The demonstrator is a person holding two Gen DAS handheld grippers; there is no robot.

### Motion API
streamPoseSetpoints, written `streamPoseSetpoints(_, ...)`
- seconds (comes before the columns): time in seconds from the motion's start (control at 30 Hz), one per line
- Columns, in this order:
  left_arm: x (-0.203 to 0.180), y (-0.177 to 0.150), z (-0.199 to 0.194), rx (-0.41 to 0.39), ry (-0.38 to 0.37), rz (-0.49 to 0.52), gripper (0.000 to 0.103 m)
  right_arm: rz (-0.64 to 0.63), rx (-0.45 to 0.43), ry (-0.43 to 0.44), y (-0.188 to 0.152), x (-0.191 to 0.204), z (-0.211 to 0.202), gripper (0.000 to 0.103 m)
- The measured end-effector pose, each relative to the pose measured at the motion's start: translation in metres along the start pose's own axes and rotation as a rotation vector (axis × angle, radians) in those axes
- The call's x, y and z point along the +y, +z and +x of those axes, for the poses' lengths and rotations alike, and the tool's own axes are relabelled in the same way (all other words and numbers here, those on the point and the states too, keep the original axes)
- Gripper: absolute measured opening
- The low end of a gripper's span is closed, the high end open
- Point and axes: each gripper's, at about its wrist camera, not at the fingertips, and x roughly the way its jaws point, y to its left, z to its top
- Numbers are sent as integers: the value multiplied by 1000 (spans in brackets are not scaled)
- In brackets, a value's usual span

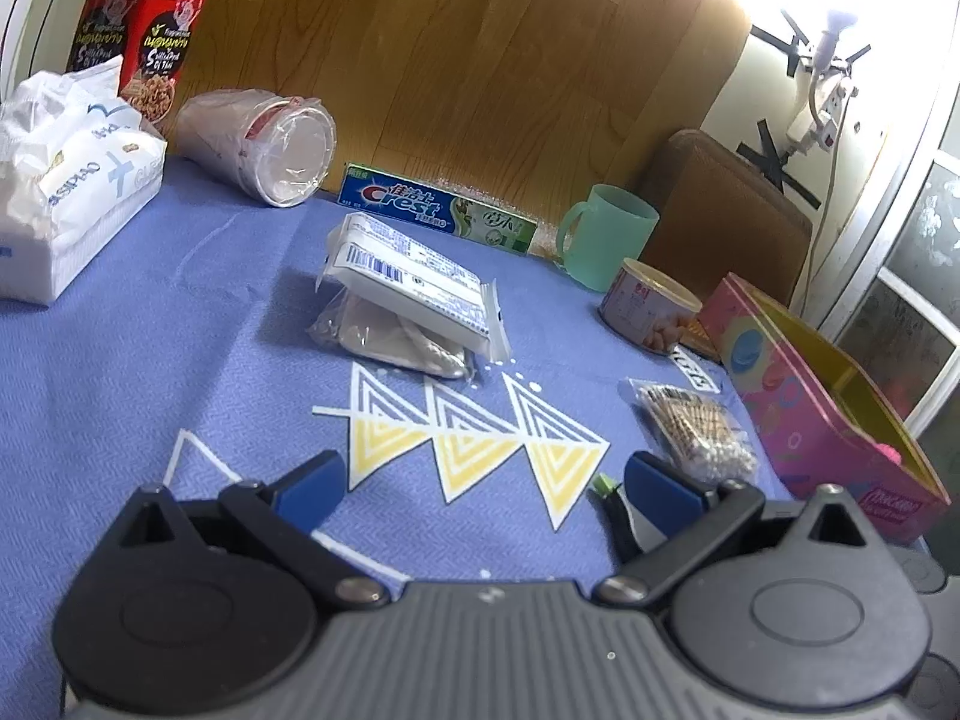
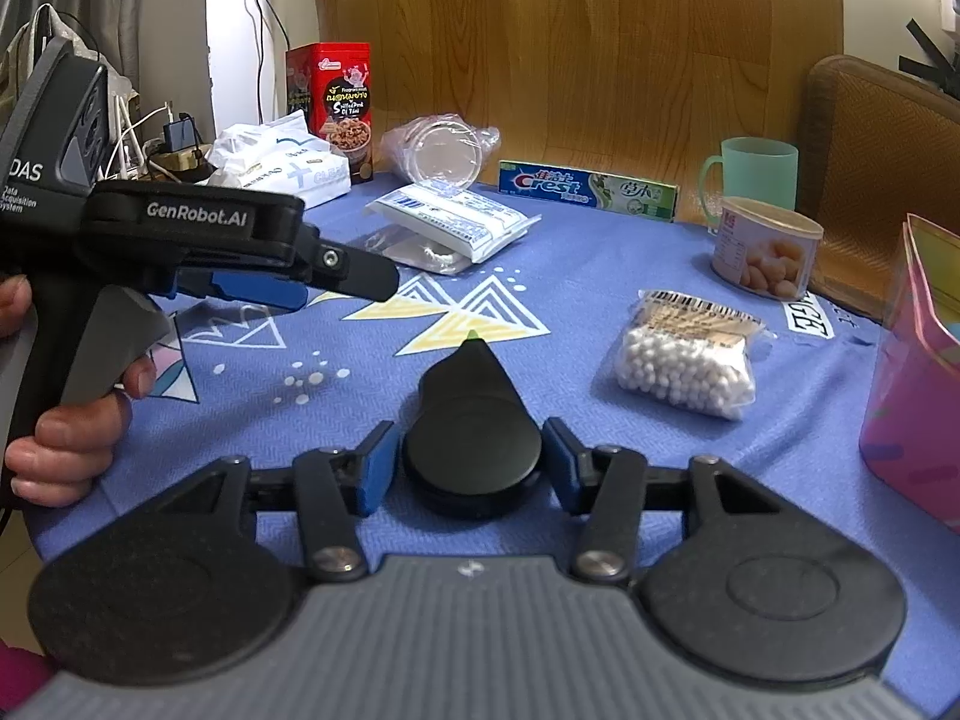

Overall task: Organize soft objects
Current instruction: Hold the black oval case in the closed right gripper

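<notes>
Left wrist view is showing the left tool hovering low over the blue-clothed tabletop, jaws spread as wide as they go and holding nothing. Straight ahead of it, well apart, a white packet of cotton pads is resting tilted on a clear plastic bag, its long axis running from near right to far left, roughly square to the tool's line. A bag of cotton swabs is lying just beyond the tool's right finger, beside the open pink box at the tabletop's right edge.

The right tool is standing partly open around a black teardrop-shaped device; whether the pads are pressing on it I cannot tell. So the left tool is probably the freer one for the packet, with bare cloth between them.
</notes>
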Motion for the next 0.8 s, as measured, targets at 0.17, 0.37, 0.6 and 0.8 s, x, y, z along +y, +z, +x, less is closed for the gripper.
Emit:
streamPoseSetpoints(0.17, -2, -1, 0, 0, 11, 12, 103, -1, 0, 0, 0, 0, 0, 56)
streamPoseSetpoints(0.37, -1, -1, -1, -5, 4, 3, 103, 9, -3, -4, -1, -1, -1, 58)
streamPoseSetpoints(0.6, 0, -2, -1, -8, 1, -1, 103, 32, -7, -9, -2, -3, -2, 63)
streamPoseSetpoints(0.8, 2, -2, -2, -13, -7, -7, 103, 35, -7, -9, -1, -3, -1, 64)
